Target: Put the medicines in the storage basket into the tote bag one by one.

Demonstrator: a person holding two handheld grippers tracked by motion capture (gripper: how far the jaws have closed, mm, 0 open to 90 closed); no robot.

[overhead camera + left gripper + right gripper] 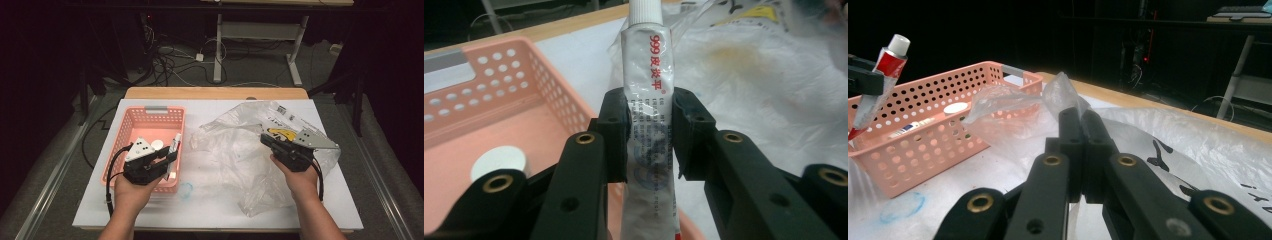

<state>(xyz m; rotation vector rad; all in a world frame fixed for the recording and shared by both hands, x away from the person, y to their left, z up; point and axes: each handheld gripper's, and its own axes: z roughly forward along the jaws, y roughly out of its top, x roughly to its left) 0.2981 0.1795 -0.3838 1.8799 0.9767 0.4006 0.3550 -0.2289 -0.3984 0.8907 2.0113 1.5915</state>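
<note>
We see the left hand-held gripper (650, 135) clamped on a white ointment tube (649, 95), its jaws pressing both sides of the crinkled body. The tube stands up between the jaws, white ribbed cap at the top, red lettering down its face and a red band under the cap. It hangs over the pink basket (131, 122), which lies below and left of that gripper. The right hand-held gripper (1080, 131) is clenched on a fold of the clear plastic bag (235, 145) spread on the desk (210, 207).

place: lab | evidence: floor cables (170, 60), desk frame (260, 45), dark surroundings
</note>
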